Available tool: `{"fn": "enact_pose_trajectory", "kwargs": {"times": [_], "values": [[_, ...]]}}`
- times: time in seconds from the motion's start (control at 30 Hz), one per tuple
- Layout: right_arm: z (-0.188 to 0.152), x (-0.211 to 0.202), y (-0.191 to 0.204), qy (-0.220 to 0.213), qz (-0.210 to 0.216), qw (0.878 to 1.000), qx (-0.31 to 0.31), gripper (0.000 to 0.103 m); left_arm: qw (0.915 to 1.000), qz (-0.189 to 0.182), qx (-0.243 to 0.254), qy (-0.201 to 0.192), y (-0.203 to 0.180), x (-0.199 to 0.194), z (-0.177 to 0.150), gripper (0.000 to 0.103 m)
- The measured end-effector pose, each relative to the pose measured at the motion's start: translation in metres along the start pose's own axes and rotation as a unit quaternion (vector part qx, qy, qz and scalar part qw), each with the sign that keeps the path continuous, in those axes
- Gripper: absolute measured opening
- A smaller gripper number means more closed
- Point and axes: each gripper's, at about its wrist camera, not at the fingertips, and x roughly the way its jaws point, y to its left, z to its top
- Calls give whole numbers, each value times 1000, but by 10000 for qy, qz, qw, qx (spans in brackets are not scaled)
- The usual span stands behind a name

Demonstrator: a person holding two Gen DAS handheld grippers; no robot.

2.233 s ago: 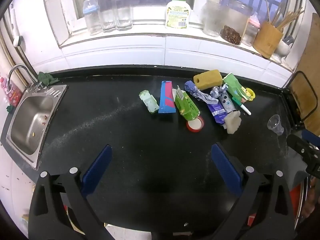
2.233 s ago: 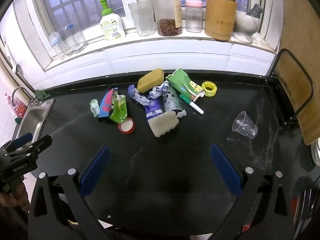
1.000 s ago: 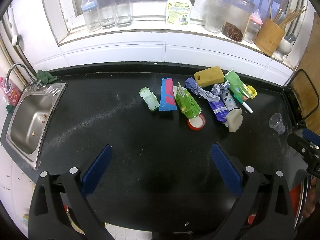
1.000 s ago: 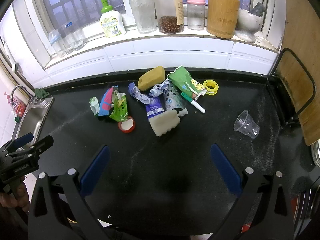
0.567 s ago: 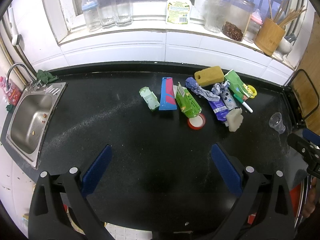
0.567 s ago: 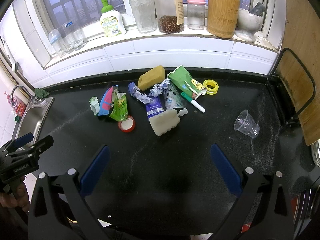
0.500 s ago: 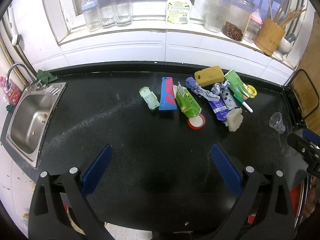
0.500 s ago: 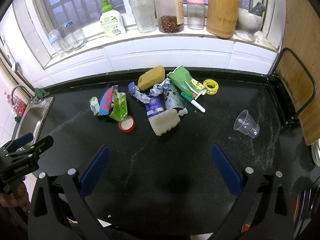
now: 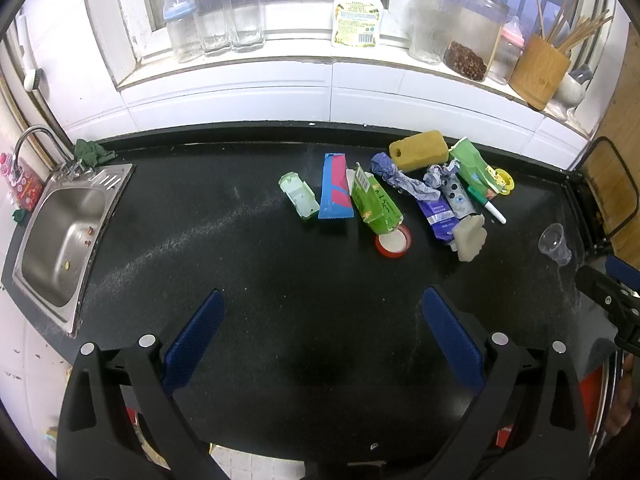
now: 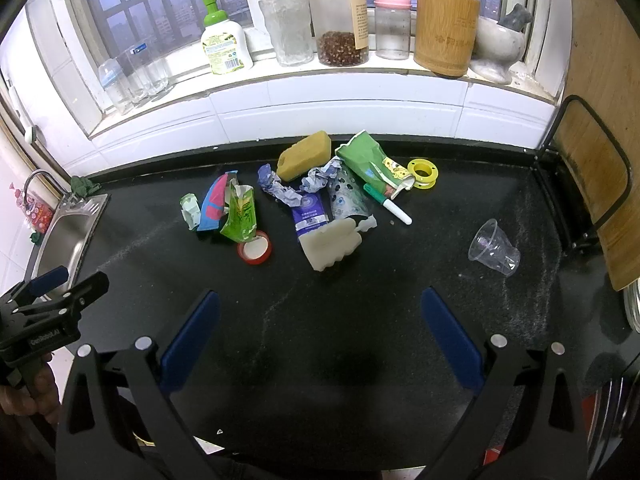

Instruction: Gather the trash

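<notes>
Trash lies scattered on the black counter: a pale green carton, a blue and pink wrapper, a green pouch, a red lid, a purple packet, crumpled paper, a white foam piece, a yellow sponge, a marker pen, a yellow tape ring. A clear plastic cup lies on its side to the right. My left gripper and right gripper hover open near the counter's front edge, holding nothing.
A steel sink is set in the counter's left end. The windowsill holds bottles, glasses, a spice jar and a bamboo utensil holder. A wooden board in a black wire rack stands at the right.
Both grippers have drifted very slightly; the trash pile sits marginally higher in the views. Nothing was taken hold of or moved.
</notes>
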Motion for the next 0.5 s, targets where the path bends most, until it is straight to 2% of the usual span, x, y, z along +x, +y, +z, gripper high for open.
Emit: {"fn": "enact_pose_trajectory", "kwargs": {"times": [0.5], "values": [[0, 3, -1, 29, 41, 10000, -9, 97, 9999, -57, -37, 149, -1, 10, 4, 96]]}}
